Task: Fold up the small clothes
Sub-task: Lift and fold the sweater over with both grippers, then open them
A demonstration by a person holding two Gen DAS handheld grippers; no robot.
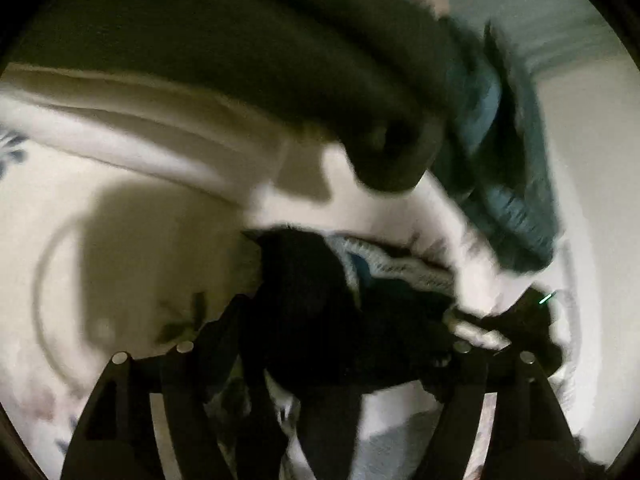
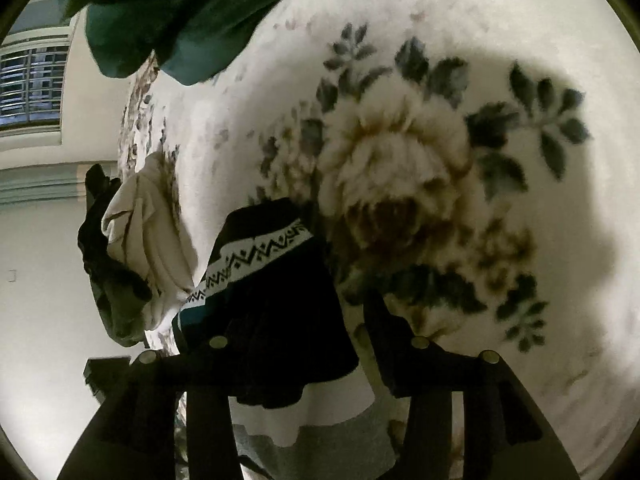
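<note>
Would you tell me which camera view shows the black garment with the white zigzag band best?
The right wrist view: the black garment lies sharp on the floral blanket, its white zigzag band legible. The left wrist view shows the garment only as a dark, blurred mass with a strip of pale patterned band visible.

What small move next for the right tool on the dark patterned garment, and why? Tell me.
Probably ease the right tool forward and close it on the dark garment. The near edge lies between open fingers and nothing grips it, while the garment sits flat on the floral blanket.
</note>
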